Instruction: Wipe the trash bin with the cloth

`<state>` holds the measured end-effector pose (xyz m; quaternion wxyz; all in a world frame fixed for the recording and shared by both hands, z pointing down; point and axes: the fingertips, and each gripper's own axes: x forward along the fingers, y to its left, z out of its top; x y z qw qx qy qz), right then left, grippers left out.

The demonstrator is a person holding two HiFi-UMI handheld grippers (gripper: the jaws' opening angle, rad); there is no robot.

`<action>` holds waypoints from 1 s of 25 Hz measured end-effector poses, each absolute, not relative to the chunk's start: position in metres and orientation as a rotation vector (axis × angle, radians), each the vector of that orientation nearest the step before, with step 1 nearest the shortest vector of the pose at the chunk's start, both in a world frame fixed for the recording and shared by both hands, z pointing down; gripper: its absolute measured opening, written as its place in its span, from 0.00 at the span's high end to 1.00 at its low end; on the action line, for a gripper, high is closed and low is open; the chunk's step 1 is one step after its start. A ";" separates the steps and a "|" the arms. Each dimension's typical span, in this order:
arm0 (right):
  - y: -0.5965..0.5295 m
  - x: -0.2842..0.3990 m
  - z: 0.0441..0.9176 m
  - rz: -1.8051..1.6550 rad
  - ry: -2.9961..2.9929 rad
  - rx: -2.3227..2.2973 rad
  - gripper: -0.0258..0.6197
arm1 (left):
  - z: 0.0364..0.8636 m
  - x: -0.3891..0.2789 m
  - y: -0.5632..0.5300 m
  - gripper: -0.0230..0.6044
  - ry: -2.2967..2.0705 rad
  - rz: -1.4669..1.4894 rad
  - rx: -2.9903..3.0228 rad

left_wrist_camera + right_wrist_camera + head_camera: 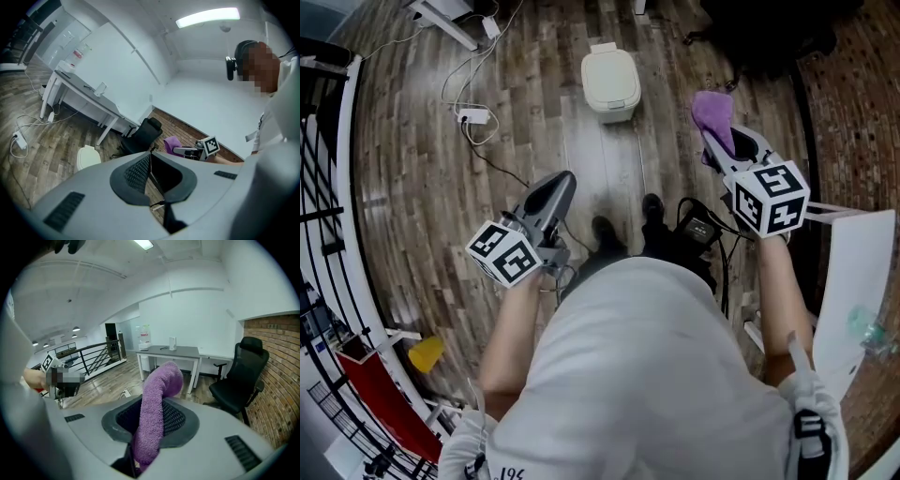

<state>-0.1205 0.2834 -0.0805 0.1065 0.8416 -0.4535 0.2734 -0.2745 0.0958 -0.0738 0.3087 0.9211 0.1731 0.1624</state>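
The cloth is a purple towelling strip clamped between the jaws of the right gripper, its free end arching up and forward past the tips; held that way, I judge, so a loose pad of fabric leads and can be pressed flat on a surface. The left gripper has its jaws closed on each other with nothing between them, carried low at the person's 10 o'clock, likely kept free to steady or open the lid later. The trash bin, cream with its lid down, stands on the wood floor at 12 o'clock, well apart from both grippers, so no wiping has begun and the person must step or bend closer. The floor between the shoes and the bin looks bare. At 10 to 11 o'clock a white power strip lies with cables trailing toward the feet, which could snag a step to that side. A black office chair sits at 1 o'clock, near the bin's right flank, and may crowd a wipe there
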 end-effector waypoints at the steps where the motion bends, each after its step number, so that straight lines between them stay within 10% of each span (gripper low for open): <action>1: 0.283 -0.128 -0.083 0.808 -1.315 2.486 0.82 | -0.077 -0.280 0.092 0.96 0.468 0.428 2.432; 25: 0.334 -0.193 -0.135 0.744 -1.285 2.554 0.82 | -0.133 -0.296 0.150 0.96 0.654 0.398 2.462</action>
